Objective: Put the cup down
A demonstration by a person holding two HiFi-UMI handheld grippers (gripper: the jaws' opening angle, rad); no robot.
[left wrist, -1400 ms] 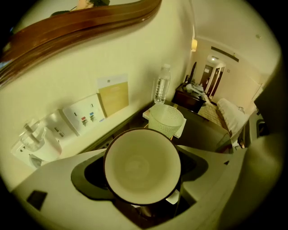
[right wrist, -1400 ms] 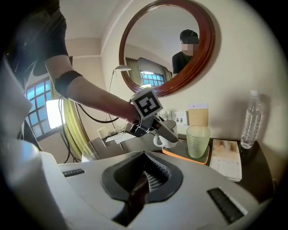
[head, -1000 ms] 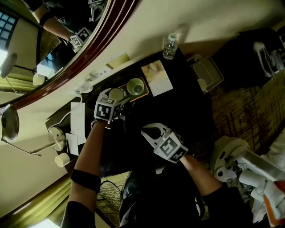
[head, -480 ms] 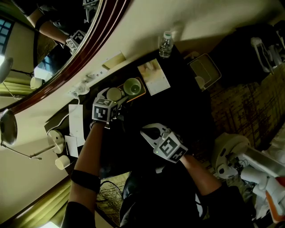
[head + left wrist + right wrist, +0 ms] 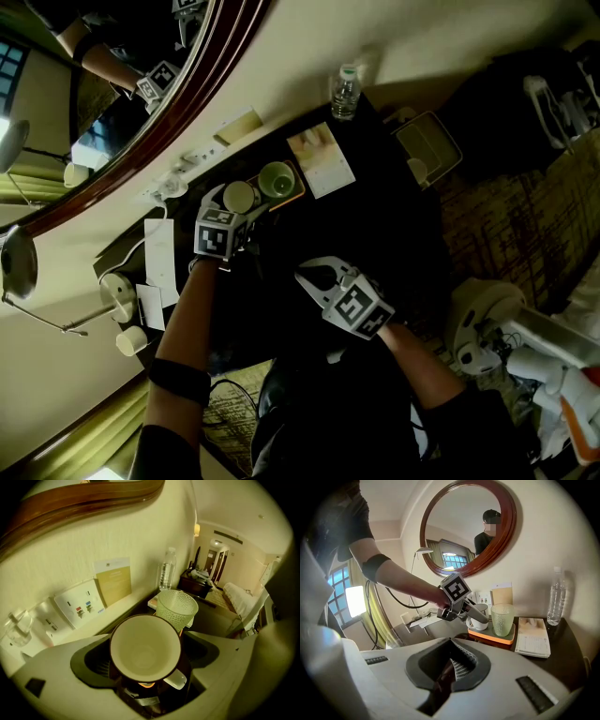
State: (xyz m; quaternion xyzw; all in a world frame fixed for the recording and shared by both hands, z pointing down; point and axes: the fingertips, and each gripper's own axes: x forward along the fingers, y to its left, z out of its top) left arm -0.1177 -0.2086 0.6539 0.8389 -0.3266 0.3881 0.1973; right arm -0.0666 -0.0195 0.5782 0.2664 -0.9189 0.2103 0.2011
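Observation:
A white cup (image 5: pixel 145 648) with a handle stands on the orange tray (image 5: pixel 296 197) next to a green dimpled glass (image 5: pixel 176 609). My left gripper (image 5: pixel 240 210) reaches down around the cup (image 5: pixel 238 195), one jaw on each side. Its jaws have just been opening, and the cup stands between them with dark gaps beside it. From the right gripper view I see the cup (image 5: pixel 479 620), the glass (image 5: pixel 502 619) and the tray (image 5: pixel 494 637) on the dark table. My right gripper (image 5: pixel 303 275) hovers shut and empty over the table's middle, short of the tray.
A water bottle (image 5: pixel 344 92) stands at the wall end of the dark table (image 5: pixel 375 234), with a booklet (image 5: pixel 321 159) beside the tray. Wall sockets (image 5: pixel 77 606) sit behind the cup. A lamp (image 5: pixel 117 291) and papers lie at the left; a round mirror (image 5: pixel 468 527) hangs above.
Both hands stay where they were, the left one still at the cup on the tray. Only the head view has shifted slightly.

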